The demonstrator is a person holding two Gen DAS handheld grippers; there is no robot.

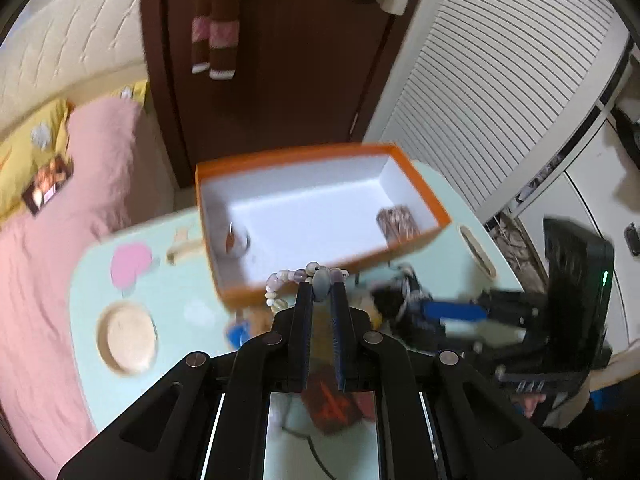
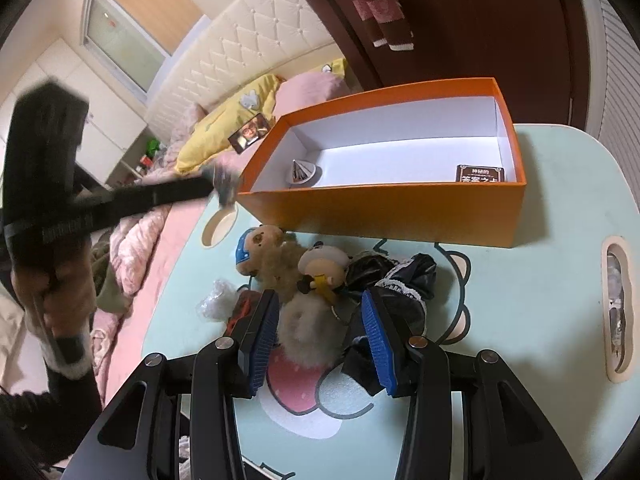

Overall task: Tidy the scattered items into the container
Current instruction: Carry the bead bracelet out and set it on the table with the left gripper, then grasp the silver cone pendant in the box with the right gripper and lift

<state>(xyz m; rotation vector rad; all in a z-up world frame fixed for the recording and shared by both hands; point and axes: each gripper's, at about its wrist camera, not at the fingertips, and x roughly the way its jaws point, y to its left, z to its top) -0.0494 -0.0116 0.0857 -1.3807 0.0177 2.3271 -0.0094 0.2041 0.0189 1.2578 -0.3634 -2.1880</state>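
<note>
A pale green table (image 2: 560,208) with cartoon prints sits beside a bed under a pink blanket (image 1: 52,248). On the table stands an orange box (image 2: 380,216) with a white inside, open at the top; a small dark book (image 2: 480,173) lies in one corner of it and a silvery cone-shaped top (image 2: 301,172) in the opposite corner. Just in front of the box a heap of things lies on the tabletop: a brown bear plush (image 2: 266,256) in a blue cap, a small doll (image 2: 324,268), a fluffy beige pompom (image 2: 310,332) and a piece of black clothing (image 2: 404,280) with white lace. The right gripper (image 2: 320,320) hangs over this heap with its blue-padded jaws parted either side of the pompom; whether the pads touch it I can't quite tell. The left gripper (image 1: 322,292) is clamped tight on a bead bracelet (image 1: 296,278), which dangles at the box's near wall, above the table.
</note>
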